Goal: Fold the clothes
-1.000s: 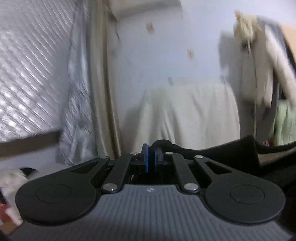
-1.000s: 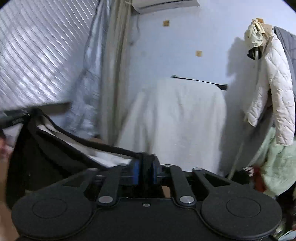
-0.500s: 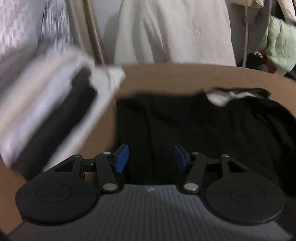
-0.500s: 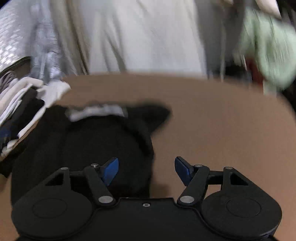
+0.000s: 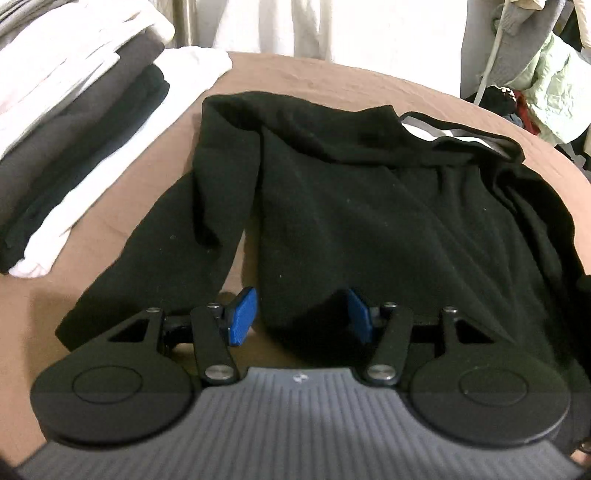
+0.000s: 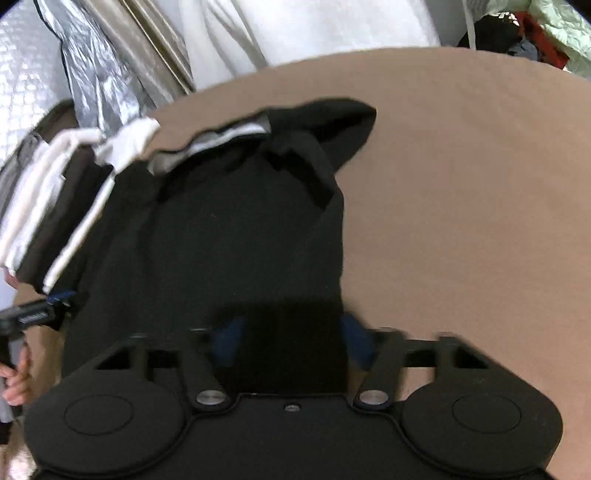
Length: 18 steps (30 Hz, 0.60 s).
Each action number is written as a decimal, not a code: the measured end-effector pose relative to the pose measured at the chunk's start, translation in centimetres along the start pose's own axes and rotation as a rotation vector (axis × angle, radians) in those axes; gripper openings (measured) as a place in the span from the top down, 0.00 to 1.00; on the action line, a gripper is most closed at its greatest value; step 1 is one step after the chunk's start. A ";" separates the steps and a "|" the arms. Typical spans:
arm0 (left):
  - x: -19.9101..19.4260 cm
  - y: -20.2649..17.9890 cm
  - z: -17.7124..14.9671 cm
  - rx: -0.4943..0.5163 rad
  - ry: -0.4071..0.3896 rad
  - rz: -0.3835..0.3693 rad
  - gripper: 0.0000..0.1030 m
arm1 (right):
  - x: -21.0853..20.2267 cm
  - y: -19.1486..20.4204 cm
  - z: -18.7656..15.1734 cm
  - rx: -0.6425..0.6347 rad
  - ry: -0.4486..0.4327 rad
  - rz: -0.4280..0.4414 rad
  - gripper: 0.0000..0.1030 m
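A black sweater (image 5: pixel 369 206) lies spread on the brown surface (image 5: pixel 332 77), neck band with a pale lining at the far end. My left gripper (image 5: pixel 301 317) stands open at the near hem. Its blue pads (image 5: pixel 243 317) flank a corner of cloth without pressing it. In the right wrist view the same sweater (image 6: pixel 240 240) runs away from my right gripper (image 6: pixel 291 341), which is blurred. Its jaws are closing with the near hem between the pads, and a gap still shows. The left gripper (image 6: pixel 55 299) shows at that view's left edge, held by a hand (image 6: pixel 14 380).
A stack of folded white, grey and black clothes (image 5: pixel 74 129) sits on the left of the surface, close to the sweater's sleeve. Behind the far edge hang a white cloth (image 5: pixel 332 22), a silver curtain (image 6: pixel 103 74) and pale green clothing (image 5: pixel 546 74). Bare brown surface (image 6: pixel 461 184) lies right of the sweater.
A second ago both grippers held the black garment up, facing the wall. They have dropped and tipped down, let go, and the sweater now lies flat with both grippers at its near hem.
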<state>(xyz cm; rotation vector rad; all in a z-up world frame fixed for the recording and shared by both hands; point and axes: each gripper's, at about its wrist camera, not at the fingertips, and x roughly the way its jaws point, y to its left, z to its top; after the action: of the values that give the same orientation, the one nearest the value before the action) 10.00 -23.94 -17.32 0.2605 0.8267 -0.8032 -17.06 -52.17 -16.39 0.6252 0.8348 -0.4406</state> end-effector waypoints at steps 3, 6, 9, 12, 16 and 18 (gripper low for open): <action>-0.6 0.1 0.1 -0.001 -0.016 0.017 0.44 | -0.4 -0.2 0.1 -0.031 -0.027 -0.091 0.92; -0.6 0.6 -0.1 -0.030 -0.014 0.004 0.43 | -3.0 -0.6 1.0 -0.047 -0.143 -0.294 0.96; -0.5 0.6 -0.2 -0.033 -0.019 0.008 0.43 | -6.2 -2.4 2.7 -0.034 -0.274 -0.438 0.96; -0.5 0.0 -0.4 0.000 -0.036 0.026 0.44 | -8.7 -4.9 4.0 0.021 -0.326 -0.400 0.97; -0.4 -0.3 -0.4 0.035 -0.069 0.056 0.44 | -10.1 -6.7 4.7 0.007 -0.420 -0.527 0.97; 0.1 -0.4 -0.2 0.056 -0.065 0.074 0.42 | -10.7 -8.0 5.4 0.037 -0.466 -0.589 0.98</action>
<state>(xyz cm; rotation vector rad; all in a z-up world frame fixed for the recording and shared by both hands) 9.64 -24.14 -17.46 0.3115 0.7301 -0.7627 -25.25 -60.42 -7.89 0.2767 0.5497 -1.0935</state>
